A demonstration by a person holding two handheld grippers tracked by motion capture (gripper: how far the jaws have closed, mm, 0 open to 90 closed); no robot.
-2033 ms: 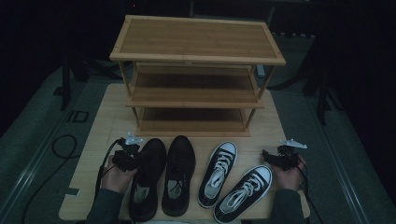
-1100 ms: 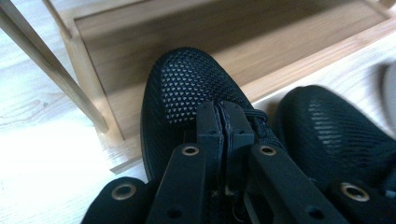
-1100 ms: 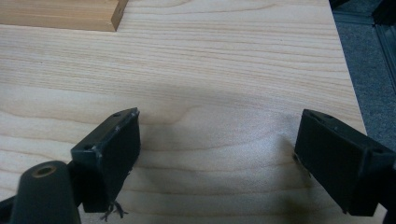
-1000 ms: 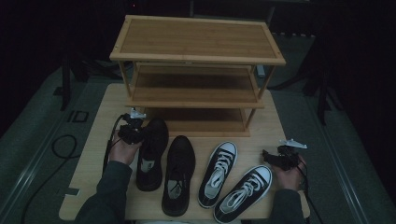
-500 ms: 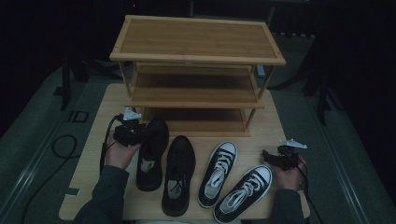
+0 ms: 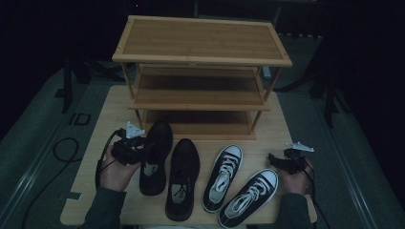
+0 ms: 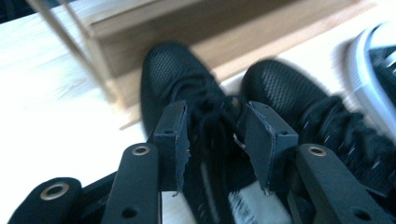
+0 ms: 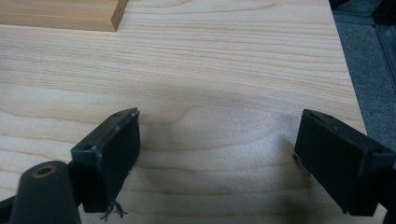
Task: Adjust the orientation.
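Note:
Two black shoes and two black-and-white sneakers stand in a row on the table before a wooden rack (image 6: pixel 200 62). The leftmost black shoe (image 6: pixel 155 157) (image 7: pixel 187 79) has its toe close to the rack's bottom shelf. My left gripper (image 6: pixel 144 152) (image 7: pixel 212 116) hovers at that shoe's left side. Its jaws have just been opening and stand apart over the laces, the pads (image 7: pixel 175 135) not pressing on them. The other black shoe (image 6: pixel 183 179) (image 7: pixel 299 98) lies beside it. My right gripper (image 6: pixel 273 158) (image 8: pixel 219 135) is open over bare wood, right of the sneakers (image 6: pixel 224 176) (image 6: pixel 250 195).
The light wooden table (image 6: pixel 110 114) ends close to my right gripper, with grey floor beyond (image 8: pixel 369 60). The rack has three shelves, all bare. A black cable (image 6: pixel 62 148) loops on the floor at the left. The surroundings are dark.
The leftmost black shoe went forward to the rack's foot and now rests there. The left jaws have let go of it and the hand has drawn back a little. The right hand kept still.

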